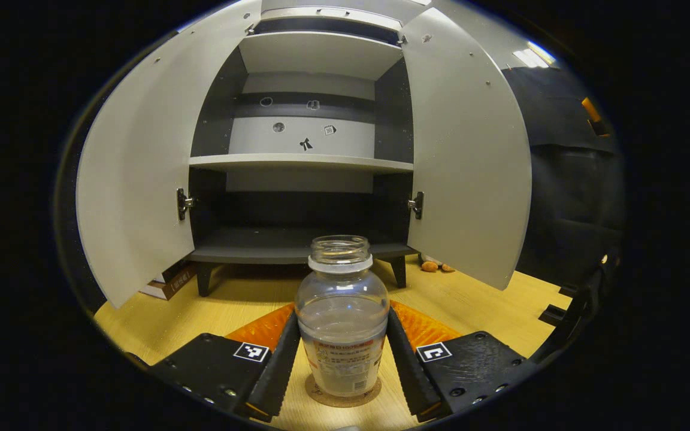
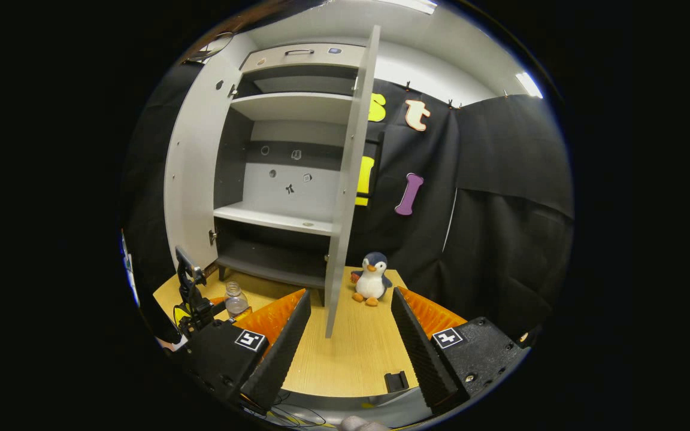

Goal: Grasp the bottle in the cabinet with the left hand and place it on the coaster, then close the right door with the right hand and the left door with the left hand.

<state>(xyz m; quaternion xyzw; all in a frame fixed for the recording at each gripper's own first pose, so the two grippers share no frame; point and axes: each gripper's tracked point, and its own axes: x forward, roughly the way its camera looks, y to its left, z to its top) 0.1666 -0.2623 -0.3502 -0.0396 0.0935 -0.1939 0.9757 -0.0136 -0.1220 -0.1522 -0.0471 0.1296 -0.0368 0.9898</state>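
Observation:
A clear, capless bottle (image 1: 342, 317) stands upright on a round cork coaster (image 1: 321, 398) on the wooden table. My left gripper (image 1: 342, 311) is shut on it, one finger against each side. Behind it the grey cabinet (image 1: 300, 161) has its left door (image 1: 135, 179) and right door (image 1: 468, 161) swung wide, shelves bare. In the right gripper view the bottle (image 2: 236, 299) is small at lower left, in front of the cabinet (image 2: 279, 221). The right door (image 2: 345, 179) shows edge-on, straight ahead of my right gripper (image 2: 350, 293), which is open and holds nothing.
A plush penguin (image 2: 371, 278) sits on the table just right of the right door. A small black block (image 2: 396, 380) lies near the table's front edge. A brown box (image 1: 168, 284) lies beside the cabinet's left leg. Black cloth walls the booth.

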